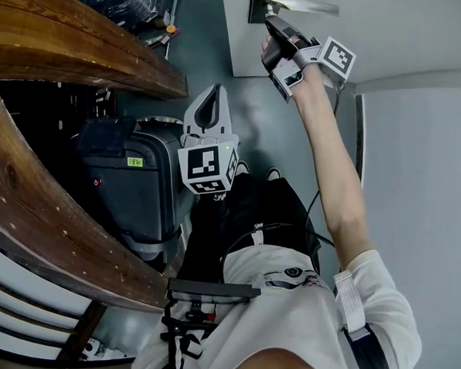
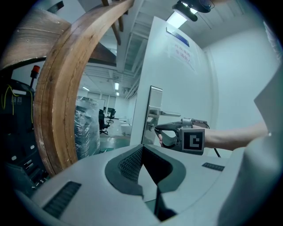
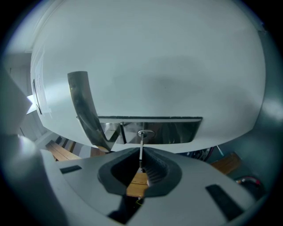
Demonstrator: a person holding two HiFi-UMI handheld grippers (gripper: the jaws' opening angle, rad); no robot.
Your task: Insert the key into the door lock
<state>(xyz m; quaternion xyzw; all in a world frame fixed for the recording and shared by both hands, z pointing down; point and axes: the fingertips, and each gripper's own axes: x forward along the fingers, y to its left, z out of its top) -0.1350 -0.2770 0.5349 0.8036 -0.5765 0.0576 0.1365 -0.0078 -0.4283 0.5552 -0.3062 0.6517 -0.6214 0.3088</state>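
metal key (image 3: 141, 143) pinched in right tongs (image 3: 140, 158) meets the lock (image 3: 145, 133); left tongs (image 2: 143, 152) closed, empty.

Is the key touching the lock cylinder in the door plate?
Touching. The right gripper view shows the key, clamped in the right tongs, meeting the lock cylinder with no gap.
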